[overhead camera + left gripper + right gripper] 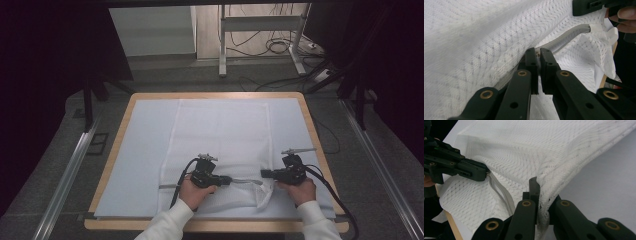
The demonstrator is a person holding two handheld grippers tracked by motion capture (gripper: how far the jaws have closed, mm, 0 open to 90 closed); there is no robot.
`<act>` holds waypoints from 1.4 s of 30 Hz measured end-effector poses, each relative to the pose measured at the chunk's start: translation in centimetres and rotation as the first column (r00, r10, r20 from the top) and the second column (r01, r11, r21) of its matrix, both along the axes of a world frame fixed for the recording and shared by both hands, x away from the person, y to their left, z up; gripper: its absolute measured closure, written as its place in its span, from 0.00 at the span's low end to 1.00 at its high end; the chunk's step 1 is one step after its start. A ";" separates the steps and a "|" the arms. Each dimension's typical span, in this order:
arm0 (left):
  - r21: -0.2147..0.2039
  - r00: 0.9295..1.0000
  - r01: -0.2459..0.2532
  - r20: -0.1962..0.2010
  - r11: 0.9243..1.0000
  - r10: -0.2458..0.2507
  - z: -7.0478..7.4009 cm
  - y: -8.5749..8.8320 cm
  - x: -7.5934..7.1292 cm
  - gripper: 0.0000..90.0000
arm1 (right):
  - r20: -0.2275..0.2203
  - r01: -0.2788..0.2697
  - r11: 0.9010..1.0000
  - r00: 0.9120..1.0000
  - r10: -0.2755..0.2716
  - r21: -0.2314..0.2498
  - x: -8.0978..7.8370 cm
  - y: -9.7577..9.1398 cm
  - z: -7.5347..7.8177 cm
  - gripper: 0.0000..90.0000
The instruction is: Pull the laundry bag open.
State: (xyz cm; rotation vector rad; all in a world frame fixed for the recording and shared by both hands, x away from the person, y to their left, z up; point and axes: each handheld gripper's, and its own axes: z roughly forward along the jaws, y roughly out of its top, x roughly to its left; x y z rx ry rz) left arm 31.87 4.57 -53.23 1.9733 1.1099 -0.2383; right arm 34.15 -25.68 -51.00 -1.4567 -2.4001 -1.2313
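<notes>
Mesh bag [486, 37] blurs at the left; its zipper pull [538, 54] sits mostly hidden between the left gripper's [538, 58] jaws.

The high view is dim and soft, its left and right margins sunk into near-black. The pale sheet on the table [145, 150] is the brightest area, lit evenly from overhead, with faint shadows under the hands; the floor beyond looks grey and grainy. The left gripper view is brighter, but the white mesh bag [474, 37] blurs at the upper left, while the jaws stay sharp. In the right gripper view the mesh is crisp near the jaws, softer toward the far edge, without glare.
</notes>
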 end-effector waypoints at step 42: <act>0.012 0.999 -0.034 0.002 0.999 0.034 0.1 2.4 -0.6 0.96 | -0.009 -0.009 1.000 1.000 0.009 0.005 0.1 0.0 -0.1 0.98</act>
